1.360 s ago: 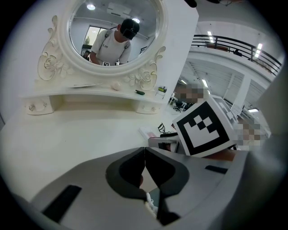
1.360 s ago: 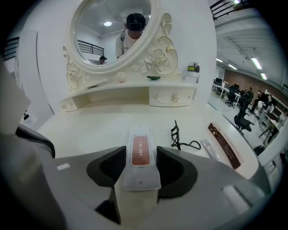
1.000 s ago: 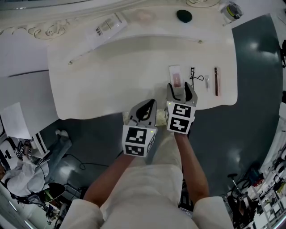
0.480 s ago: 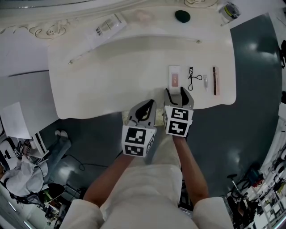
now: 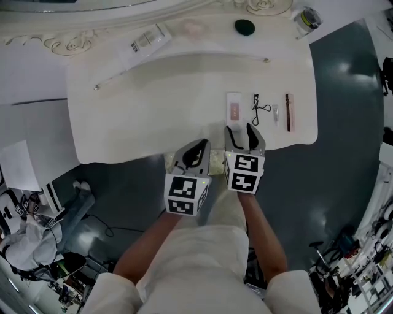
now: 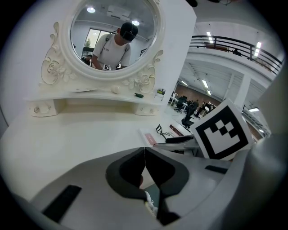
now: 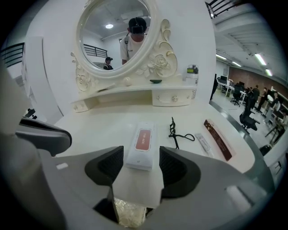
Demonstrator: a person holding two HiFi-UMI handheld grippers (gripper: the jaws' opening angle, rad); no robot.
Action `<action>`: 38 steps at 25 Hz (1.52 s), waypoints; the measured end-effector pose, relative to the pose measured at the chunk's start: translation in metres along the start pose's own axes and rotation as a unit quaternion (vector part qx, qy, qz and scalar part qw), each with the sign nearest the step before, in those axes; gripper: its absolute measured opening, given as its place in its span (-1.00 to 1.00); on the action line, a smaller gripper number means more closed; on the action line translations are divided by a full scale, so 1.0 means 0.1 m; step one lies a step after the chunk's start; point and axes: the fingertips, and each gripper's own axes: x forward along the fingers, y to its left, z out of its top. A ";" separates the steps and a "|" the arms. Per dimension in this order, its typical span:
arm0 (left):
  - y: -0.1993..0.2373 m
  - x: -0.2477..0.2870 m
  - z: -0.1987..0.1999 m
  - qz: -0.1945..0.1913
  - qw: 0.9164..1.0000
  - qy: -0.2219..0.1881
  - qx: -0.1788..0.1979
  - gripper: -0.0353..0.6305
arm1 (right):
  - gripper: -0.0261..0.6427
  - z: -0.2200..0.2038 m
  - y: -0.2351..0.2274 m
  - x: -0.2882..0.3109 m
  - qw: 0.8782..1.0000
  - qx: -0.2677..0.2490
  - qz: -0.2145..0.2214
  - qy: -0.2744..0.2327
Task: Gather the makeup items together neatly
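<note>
Near the right front of the white dressing table (image 5: 153, 116) several makeup items lie in a row: a flat white box with a red label (image 5: 234, 109) (image 7: 141, 143), a black eyelash curler (image 5: 258, 109) (image 7: 176, 130), a small clear tube (image 5: 276, 112) (image 7: 203, 143) and a long brown box (image 5: 287, 112) (image 7: 218, 138). My right gripper (image 5: 240, 134) (image 7: 137, 164) is open at the table's front edge, just short of the white box, with nothing between its jaws. To its left, my left gripper (image 5: 193, 153) (image 6: 144, 164) is shut and empty, off the table's front edge.
An oval mirror (image 7: 114, 36) stands on a raised shelf at the back. On the shelf are a dark green item (image 5: 244, 27), a jar (image 5: 305, 17) and a flat white packet (image 5: 144, 40). A thin stick (image 5: 116, 76) lies at the table's left. A person (image 5: 24, 239) sits at lower left.
My right gripper has drawn back toward the table's front edge, away from the white box. The left gripper holds its place, still shut.
</note>
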 end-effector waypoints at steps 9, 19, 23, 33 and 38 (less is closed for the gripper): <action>-0.16 -0.11 0.17 0.000 1.000 -0.015 0.008 -0.86 | -0.85 0.21 0.02 -0.37 0.998 -0.042 0.009 -0.045; -0.45 -0.42 0.37 -0.008 0.999 -0.033 0.012 -0.86 | -0.91 0.39 0.13 -0.88 0.995 -0.059 0.049 -0.068; -0.55 -0.51 0.45 -0.011 0.999 -0.040 0.019 -0.86 | -0.91 0.50 0.13 -1.05 0.994 -0.039 0.061 -0.087; -0.74 -0.76 0.61 -0.009 0.998 -0.059 0.032 -0.86 | -0.91 0.70 0.07 -1.43 0.988 -0.053 0.064 -0.132; -0.77 -0.85 0.65 -0.006 0.997 -0.065 0.031 -0.86 | -0.91 0.71 0.00 -1.58 0.986 -0.063 0.054 -0.147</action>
